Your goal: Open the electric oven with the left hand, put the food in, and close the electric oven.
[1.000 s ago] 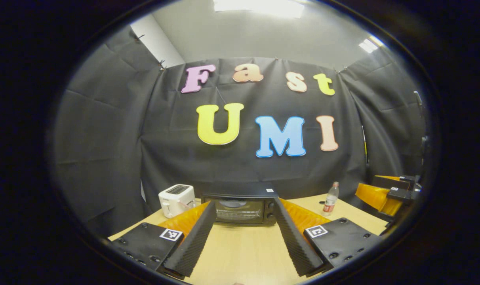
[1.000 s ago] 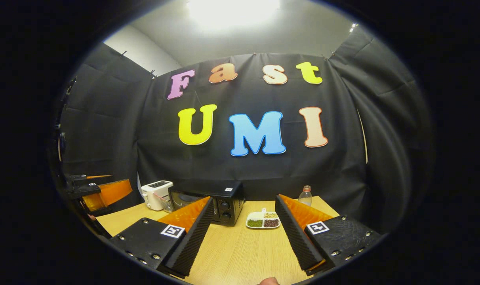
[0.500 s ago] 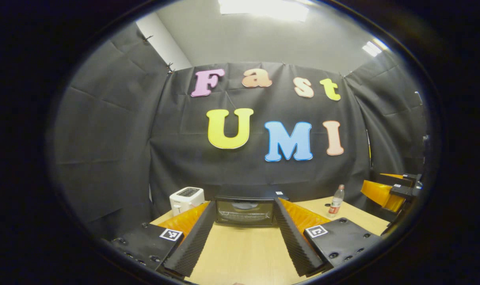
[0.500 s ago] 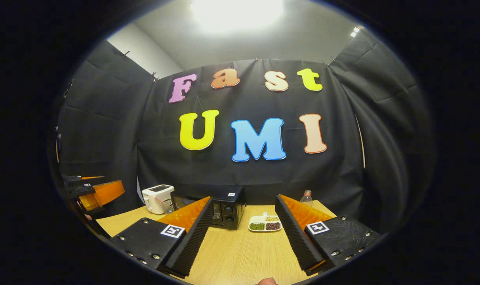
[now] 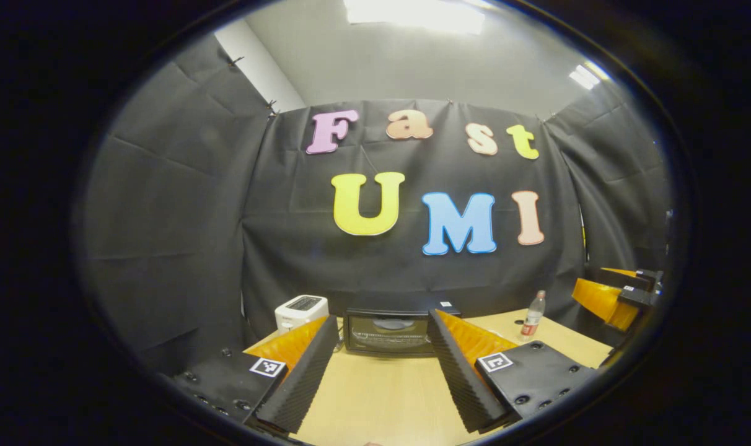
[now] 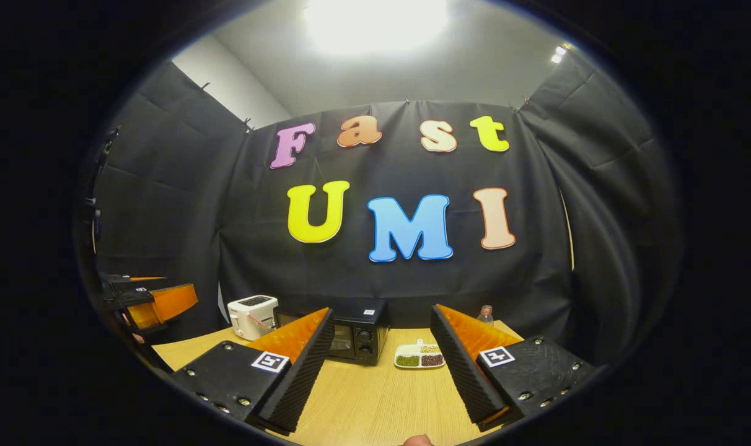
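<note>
A black electric oven (image 5: 388, 332) with a glass door stands shut at the far side of the wooden table (image 5: 382, 396). My left gripper (image 5: 380, 371) is open, well short of the oven and aimed at its door. In the right gripper view the oven (image 6: 358, 337) shows its knobs, and a white divided plate of food (image 6: 420, 358) lies just right of it. My right gripper (image 6: 383, 371) is open over the table, nothing between its fingers. The right gripper (image 5: 611, 296) appears at the right edge of the left gripper view, and the left gripper (image 6: 149, 303) at the left edge of the right gripper view.
A white toaster (image 5: 301, 311) stands left of the oven, also seen as the toaster (image 6: 252, 315) in the right gripper view. A plastic bottle (image 5: 534, 314) with a red label stands at the far right of the table. Black cloth walls close the booth.
Both views have tilted up a little, so the oven, toaster and plate sit lower in frame. In the left gripper view the oven has shifted slightly right. Both grippers stay open.
</note>
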Demonstrator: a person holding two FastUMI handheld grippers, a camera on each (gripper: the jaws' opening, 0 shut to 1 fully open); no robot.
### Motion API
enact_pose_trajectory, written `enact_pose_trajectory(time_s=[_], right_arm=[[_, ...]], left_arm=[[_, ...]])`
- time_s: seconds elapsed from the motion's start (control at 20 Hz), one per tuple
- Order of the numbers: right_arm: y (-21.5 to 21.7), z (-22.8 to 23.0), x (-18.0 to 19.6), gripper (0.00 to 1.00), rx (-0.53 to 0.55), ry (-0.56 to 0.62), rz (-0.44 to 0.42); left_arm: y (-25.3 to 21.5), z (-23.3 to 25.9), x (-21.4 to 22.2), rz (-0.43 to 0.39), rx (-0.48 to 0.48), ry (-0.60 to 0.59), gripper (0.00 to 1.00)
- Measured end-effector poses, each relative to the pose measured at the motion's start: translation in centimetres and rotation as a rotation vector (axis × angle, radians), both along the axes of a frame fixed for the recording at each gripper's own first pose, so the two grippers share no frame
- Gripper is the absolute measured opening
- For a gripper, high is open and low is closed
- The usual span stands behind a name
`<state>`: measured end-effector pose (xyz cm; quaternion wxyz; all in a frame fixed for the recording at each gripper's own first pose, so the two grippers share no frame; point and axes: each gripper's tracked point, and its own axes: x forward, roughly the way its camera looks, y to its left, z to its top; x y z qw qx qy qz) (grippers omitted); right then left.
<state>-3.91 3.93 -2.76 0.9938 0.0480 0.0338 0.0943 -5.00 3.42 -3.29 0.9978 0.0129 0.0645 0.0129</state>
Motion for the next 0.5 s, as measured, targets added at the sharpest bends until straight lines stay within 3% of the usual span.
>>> enact_pose_trajectory(time_s=[0.1, 0.5], right_arm=[[0.2, 0.1, -0.1, 0.96, -0.01, -0.005, 0.014], [0.7, 1.4, 0.2, 0.96, 0.001, -0.031, 0.03]], left_arm=[[0.2, 0.8, 0.0, 0.006, 0.011, -0.028, 0.97], [-0.5, 2.0, -0.5, -0.009, 0.003, -0.044, 1.0]])
